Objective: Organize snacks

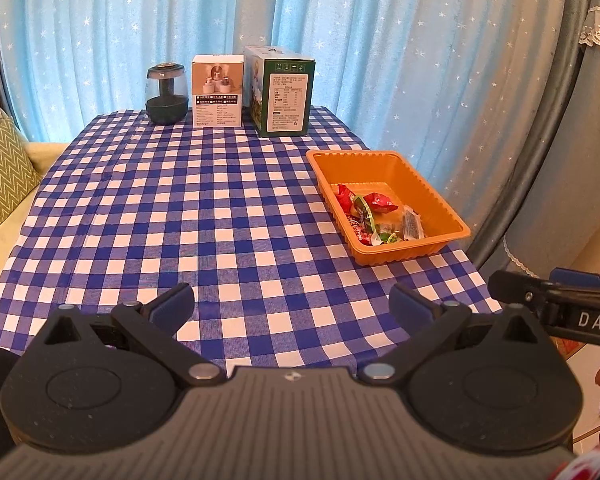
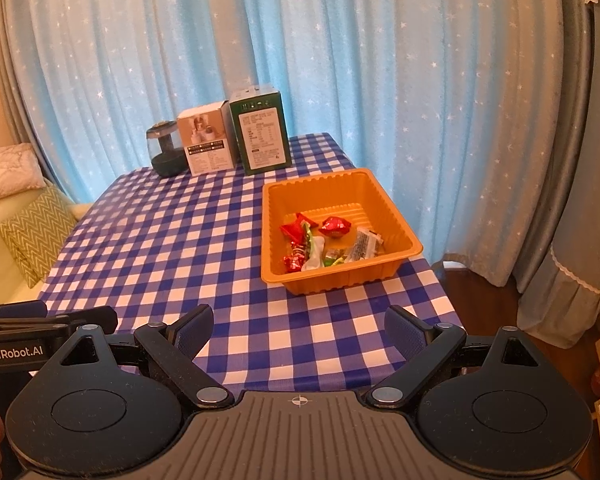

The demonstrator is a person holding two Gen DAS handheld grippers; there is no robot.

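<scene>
**Snacks gathered in orange tray as both grippers hang empty above the checked cloth**

An orange plastic tray (image 2: 342, 276) sits toward the right edge of a tabletop (image 2: 172, 248) covered in blue-and-white check. Inside the tray, bunched at its near end, lie the wrapped snacks (image 2: 324, 242): several in red foil, one green-edged, a couple in clear wrap. Its far half shows bare orange floor. No snack lies on the cloth outside the tray.

Nearer than the tray, above the tabletop's front edge, the left gripper (image 1: 290, 306) and the right gripper (image 2: 298, 330) hang side by side, each with its jaws spread wide and nothing between them. The right gripper faces the tray almost head-on; the left gripper stands off to the tray's left.

Well beyond the tray, along the far edge, three things stand in a row: a green carton (image 2: 260, 136) closest to the tray's line, a white box (image 2: 208, 146) beside it, and a dark glass jar (image 2: 164, 152) at the left end. Pale blue star-speckled curtains (image 2: 340, 60) hang behind them. To the left of the tabletop, far from the tray, a green zigzag cushion (image 2: 34, 236) rests on a sofa.
</scene>
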